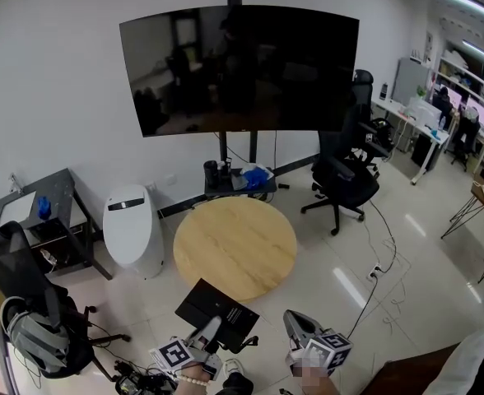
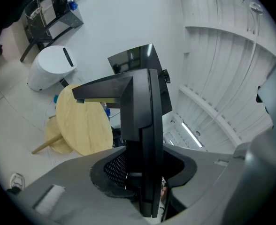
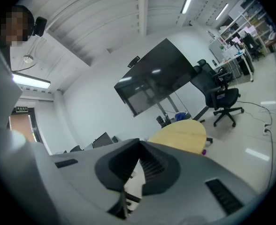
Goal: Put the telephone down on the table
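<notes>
While my left gripper (image 1: 208, 332) is clamped on the black telephone (image 1: 217, 307), held over the floor short of the round wooden table (image 1: 234, 245), I see the right gripper (image 1: 296, 322) pinched together, empty. White pod (image 1: 132, 229) sits just left of the table, office chair (image 1: 341, 179) beyond right, big screen (image 1: 238, 68) behind.

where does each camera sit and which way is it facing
Head view: on the person's head, looking down at the table; left gripper and right gripper show low.
Left gripper view: along its jaws, shut on the telephone, toward the table.
Right gripper view: along its shut, empty jaws, toward the table.
All share the table.
</notes>
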`<state>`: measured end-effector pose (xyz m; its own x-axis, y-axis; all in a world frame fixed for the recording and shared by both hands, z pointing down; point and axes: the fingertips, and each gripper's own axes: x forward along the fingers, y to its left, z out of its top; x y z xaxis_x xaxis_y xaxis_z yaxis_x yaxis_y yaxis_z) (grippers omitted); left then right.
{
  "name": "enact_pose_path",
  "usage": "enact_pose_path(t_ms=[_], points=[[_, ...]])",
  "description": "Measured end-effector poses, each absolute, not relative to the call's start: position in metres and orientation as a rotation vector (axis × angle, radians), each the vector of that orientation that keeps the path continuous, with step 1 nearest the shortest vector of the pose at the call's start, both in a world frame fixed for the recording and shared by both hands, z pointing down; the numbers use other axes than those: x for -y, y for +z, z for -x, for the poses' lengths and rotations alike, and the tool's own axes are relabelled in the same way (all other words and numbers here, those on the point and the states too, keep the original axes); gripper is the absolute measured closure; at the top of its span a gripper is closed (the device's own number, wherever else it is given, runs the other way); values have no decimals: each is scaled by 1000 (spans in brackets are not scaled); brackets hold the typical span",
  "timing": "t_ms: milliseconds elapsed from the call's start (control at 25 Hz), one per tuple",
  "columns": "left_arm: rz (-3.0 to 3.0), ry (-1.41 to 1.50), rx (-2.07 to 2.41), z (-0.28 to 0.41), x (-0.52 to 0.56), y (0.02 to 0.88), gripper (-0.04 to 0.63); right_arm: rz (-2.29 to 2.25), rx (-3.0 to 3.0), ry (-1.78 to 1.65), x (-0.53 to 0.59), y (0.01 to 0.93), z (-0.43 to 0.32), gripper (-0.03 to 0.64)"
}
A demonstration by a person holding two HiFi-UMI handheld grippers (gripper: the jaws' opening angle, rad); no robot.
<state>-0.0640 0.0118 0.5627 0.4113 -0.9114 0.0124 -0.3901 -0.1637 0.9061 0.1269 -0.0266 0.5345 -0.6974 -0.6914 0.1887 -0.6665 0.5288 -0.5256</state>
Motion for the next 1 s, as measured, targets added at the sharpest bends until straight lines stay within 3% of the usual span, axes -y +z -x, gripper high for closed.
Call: enact_pose_path(t_ms=[600, 1000], points=[[-1770, -719, 1124, 141, 63, 560, 423, 1234, -2746, -849, 103, 520, -54, 607], [-1800, -657, 1067, 140, 99, 564, 423, 1291, -2698, -891, 121, 530, -60, 607]])
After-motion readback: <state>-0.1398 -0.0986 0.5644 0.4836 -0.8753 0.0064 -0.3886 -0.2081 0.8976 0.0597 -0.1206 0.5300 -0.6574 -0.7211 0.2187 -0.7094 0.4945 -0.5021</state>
